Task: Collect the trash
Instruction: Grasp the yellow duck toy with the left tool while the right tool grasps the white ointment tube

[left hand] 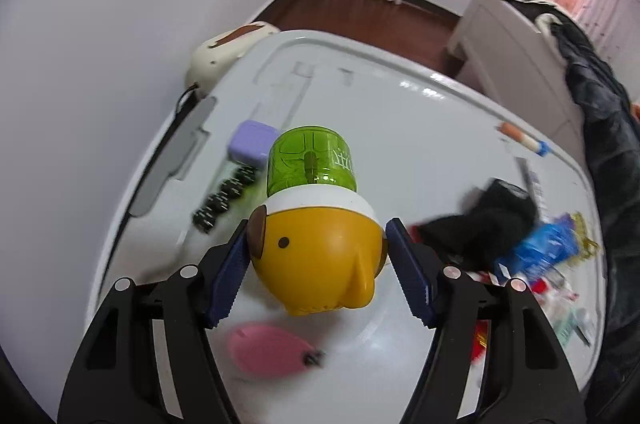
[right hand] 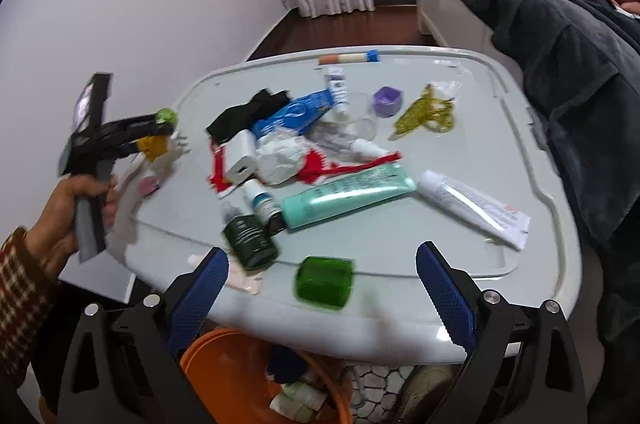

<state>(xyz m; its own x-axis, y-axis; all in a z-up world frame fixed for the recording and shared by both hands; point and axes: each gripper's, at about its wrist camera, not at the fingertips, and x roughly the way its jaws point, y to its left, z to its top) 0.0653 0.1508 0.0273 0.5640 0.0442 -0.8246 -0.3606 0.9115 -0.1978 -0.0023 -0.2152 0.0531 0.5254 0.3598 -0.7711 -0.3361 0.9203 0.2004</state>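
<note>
My left gripper [left hand: 320,264] is shut on a yellow elephant-shaped bottle holder with a green bottle [left hand: 316,224], held above the white table [left hand: 400,111]. It also shows in the right wrist view [right hand: 154,139] at the left. My right gripper [right hand: 322,294] is open; a green cap-like piece [right hand: 325,282], blurred, is in the air between its fingers above the orange bin [right hand: 224,356]. Trash lies in a pile on the table: a teal tube [right hand: 348,193], a white tube [right hand: 472,207], a dark green bottle [right hand: 250,242], crumpled white paper [right hand: 280,159].
A purple case [left hand: 250,145], black dice [left hand: 224,199] and a pink pouch [left hand: 268,348] lie on the table's left part. A black cloth [right hand: 246,115], blue packet [right hand: 296,113], white charger [right hand: 242,159], gold ribbon [right hand: 428,113] and purple cup [right hand: 387,101] lie further back. A dark garment [right hand: 560,71] hangs at right.
</note>
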